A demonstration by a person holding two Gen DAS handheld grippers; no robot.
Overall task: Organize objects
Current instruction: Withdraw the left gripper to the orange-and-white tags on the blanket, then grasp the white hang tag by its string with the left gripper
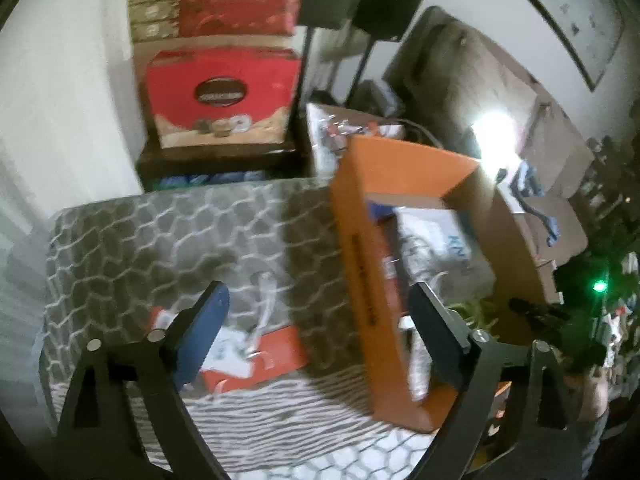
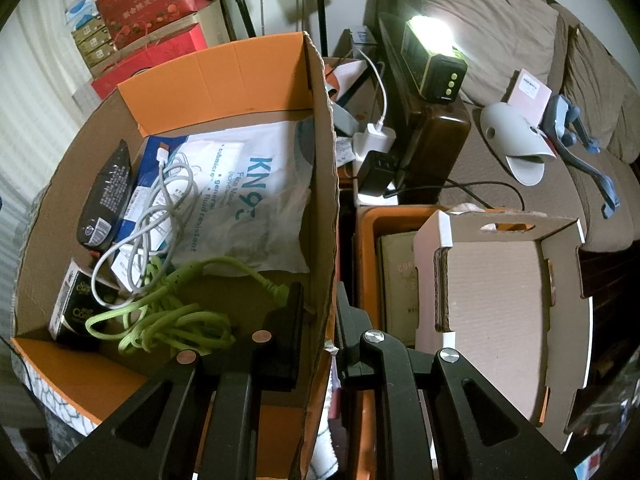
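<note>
An open orange cardboard box (image 1: 360,240) stands on a cloth with a grey stone pattern (image 1: 160,240). Inside lie a KN95 mask bag (image 2: 248,200), a white cable (image 2: 160,208), a green cable (image 2: 168,316), a black pouch (image 2: 106,200) and a small black carton (image 2: 74,308). My right gripper (image 2: 320,308) is shut on the box's right wall (image 2: 320,160), one finger inside and one outside. My left gripper (image 1: 320,320) hangs open and empty above the box's left wall. Below it on the cloth lie an orange-and-white packet (image 1: 256,356) and a white cord (image 1: 266,296).
Red gift boxes (image 1: 224,92) are stacked behind the table. Right of the box stands an orange bin (image 2: 368,224) holding a cardboard tray (image 2: 492,292). Behind it are a power strip with chargers (image 2: 372,152), a lit lamp (image 2: 432,40) and a sofa (image 2: 520,184) with a slipper (image 2: 516,140).
</note>
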